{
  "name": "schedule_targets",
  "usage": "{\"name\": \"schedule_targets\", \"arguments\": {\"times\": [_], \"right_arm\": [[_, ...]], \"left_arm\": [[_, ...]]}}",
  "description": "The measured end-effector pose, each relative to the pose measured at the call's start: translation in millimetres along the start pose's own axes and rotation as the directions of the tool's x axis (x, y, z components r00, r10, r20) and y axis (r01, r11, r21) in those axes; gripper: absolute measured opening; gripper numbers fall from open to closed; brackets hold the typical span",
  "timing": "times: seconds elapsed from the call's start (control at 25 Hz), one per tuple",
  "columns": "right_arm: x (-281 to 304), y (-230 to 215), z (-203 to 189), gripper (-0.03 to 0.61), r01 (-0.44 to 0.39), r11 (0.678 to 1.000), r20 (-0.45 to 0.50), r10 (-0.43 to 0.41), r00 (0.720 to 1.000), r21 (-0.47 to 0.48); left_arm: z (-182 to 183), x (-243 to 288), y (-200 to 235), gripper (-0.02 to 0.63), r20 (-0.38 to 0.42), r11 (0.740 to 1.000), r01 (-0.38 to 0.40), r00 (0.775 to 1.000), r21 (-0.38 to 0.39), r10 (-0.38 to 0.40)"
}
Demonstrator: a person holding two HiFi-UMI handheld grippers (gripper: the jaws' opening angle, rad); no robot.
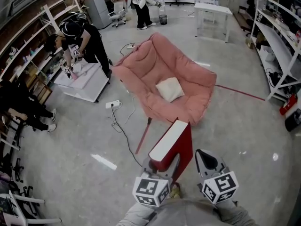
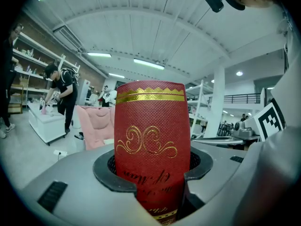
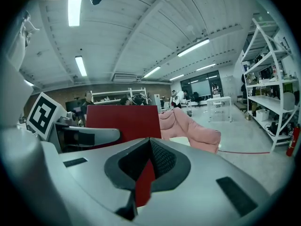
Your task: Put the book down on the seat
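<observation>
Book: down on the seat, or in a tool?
In a tool: left tool grips the upright red book, short of the pink seat.

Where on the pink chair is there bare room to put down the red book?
The pink padded chair has bare padding between the small white cushion and its near rim, and more between the cushion and the right rim. The middle is taken by the cushion. The red hardcover book probably fits best on the near patch.
</observation>
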State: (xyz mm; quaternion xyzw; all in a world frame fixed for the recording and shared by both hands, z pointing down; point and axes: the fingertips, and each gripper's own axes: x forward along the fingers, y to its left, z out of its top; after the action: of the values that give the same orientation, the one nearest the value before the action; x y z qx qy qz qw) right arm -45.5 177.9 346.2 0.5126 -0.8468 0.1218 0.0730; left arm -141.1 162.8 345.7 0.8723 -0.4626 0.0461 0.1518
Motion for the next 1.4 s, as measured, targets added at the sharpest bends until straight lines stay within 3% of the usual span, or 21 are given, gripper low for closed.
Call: {"name": "schedule_targets", "arguments": {"times": [0.84,1.4], "right_arm": [[61.6,-24.8,-5.8,-0.006,0.048,0.998,-0.058,-0.046,0.997,0.042],[144.4,-97.8,28.3,-0.006,0.007,1.000,-0.069,-0.005,0.998,0.028]], "left_arm": [[8.3,48.5,55.2,0.249,-0.041,1.000,0.022,0.999,0.012,-0.022],[38.8,142.5,93.3,0.249,-0.040,0.999,-0.031,0.999,-0.016,0.030]]}}
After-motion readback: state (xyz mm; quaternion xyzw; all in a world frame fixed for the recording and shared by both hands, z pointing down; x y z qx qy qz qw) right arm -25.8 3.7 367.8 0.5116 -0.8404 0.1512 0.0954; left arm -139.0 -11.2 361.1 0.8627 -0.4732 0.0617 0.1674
